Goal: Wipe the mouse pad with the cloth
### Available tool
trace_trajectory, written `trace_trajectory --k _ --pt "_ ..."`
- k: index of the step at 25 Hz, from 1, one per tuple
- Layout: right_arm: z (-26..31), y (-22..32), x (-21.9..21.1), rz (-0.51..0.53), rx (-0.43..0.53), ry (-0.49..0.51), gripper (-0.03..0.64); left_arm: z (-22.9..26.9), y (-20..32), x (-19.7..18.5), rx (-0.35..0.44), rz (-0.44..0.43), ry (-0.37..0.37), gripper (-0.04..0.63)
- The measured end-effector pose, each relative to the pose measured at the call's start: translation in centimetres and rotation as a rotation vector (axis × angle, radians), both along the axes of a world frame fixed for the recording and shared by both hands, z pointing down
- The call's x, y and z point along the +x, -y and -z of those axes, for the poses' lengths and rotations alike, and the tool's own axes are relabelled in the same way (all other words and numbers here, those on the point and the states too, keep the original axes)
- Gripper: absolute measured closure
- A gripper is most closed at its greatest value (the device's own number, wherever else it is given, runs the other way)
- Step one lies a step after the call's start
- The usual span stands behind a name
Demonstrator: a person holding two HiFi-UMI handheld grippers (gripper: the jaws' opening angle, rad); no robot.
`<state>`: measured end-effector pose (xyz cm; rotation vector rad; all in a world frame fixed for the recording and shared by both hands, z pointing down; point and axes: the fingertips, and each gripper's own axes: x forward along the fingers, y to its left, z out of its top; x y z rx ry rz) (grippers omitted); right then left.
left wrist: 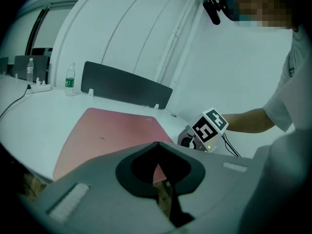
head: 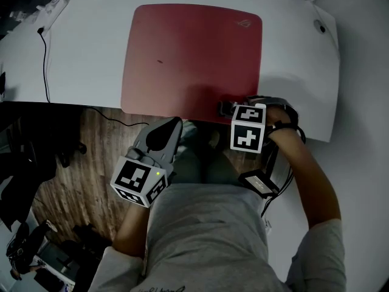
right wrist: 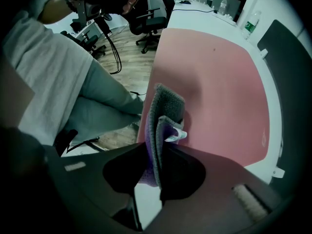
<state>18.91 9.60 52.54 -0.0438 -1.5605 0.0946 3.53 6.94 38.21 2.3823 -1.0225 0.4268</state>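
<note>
A red mouse pad [head: 191, 56] lies on the white desk [head: 79, 53]; it also shows in the left gripper view [left wrist: 112, 130] and the right gripper view [right wrist: 214, 82]. My right gripper [head: 232, 109] sits at the pad's near edge, toward its right corner, shut on a folded grey and purple cloth [right wrist: 168, 106]. The cloth [head: 223, 109] hangs from the jaws [right wrist: 161, 145] just over the pad's edge. My left gripper [head: 175, 124] hovers below the desk edge above the person's lap, shut with nothing in it [left wrist: 156, 145].
A black cable [head: 44, 53] crosses the desk's left side. A water bottle [left wrist: 70, 79] and a dark divider panel [left wrist: 126, 87] stand along the far edge. Office chairs [right wrist: 151, 18] stand on the wooden floor [head: 79, 181] beside the desk.
</note>
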Motion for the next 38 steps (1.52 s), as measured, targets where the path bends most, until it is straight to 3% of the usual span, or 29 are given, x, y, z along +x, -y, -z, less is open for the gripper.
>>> trace_trajectory --k 4,12,23,29,34,38 --pt "0.1 -2.0 -0.5 0.002 -0.079 0.005 0.526 1.0 -0.8 -0.9 0.022 0.012 0.011 0.575" --pt "0.6 -3.4 -0.6 0.002 -0.113 0.0 0.526 2.2 -2.4 -1.8 0.041 0.024 0.042 0.575" --pt "3.3 -0.3 -0.6 -0.06 -0.018 0.048 0.526 2.6 -1.9 -4.6 0.04 0.023 0.076 0.575" --pt "4.0 4.0 -1.2 -0.137 0.034 0.05 0.526 2.5 2.3 -5.2 0.044 -0.014 0.044 0.575" --pt "4.7 9.6 -2.7 -0.19 0.137 0.036 0.526 2.4 6.4 -7.0 0.023 -0.022 -0.014 0.575" --pt "5.2 13.0 -3.6 -0.226 0.154 0.022 0.526 2.4 9.2 -8.0 0.027 -0.071 -0.016 0.575"
